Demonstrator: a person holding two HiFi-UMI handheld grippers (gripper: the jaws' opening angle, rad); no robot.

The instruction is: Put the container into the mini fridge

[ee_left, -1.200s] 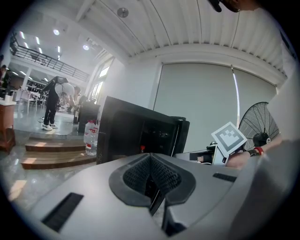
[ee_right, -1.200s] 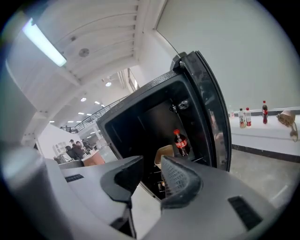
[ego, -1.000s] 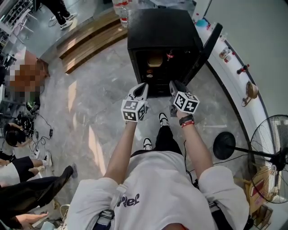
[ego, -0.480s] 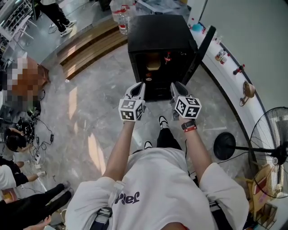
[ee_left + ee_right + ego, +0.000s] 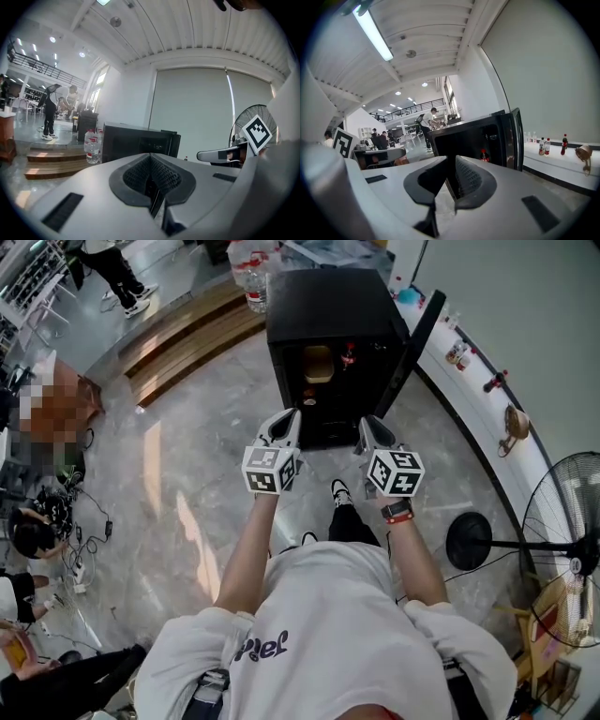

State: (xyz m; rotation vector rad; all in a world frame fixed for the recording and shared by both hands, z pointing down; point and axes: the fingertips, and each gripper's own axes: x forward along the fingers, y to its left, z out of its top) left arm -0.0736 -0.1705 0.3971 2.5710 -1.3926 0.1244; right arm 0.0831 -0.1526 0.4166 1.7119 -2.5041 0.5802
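Observation:
The black mini fridge [image 5: 328, 306] stands on the floor ahead, its door [image 5: 420, 338] swung open to the right. A tan container [image 5: 319, 362] sits on an upper shelf inside, beside a small red bottle [image 5: 349, 357]. Both grippers hover side by side in front of the opening, clear of the fridge. My left gripper [image 5: 286, 420] is shut and empty; its pads meet in the left gripper view [image 5: 151, 159]. My right gripper [image 5: 369, 425] is closing, with a narrow gap and nothing between the pads [image 5: 451, 161]. The right gripper view shows the fridge [image 5: 464, 136] and red bottle [image 5: 483, 154].
A white ledge [image 5: 469, 381] with small bottles runs along the right wall. A standing fan [image 5: 562, 540] is at the right. Wooden steps [image 5: 187, 329] and water bottles [image 5: 248, 268] lie left of the fridge. People and floor cables [image 5: 56, 498] are at the far left.
Both grippers have drawn back a little from the fridge toward the person. The right gripper's jaws stand narrower than before.

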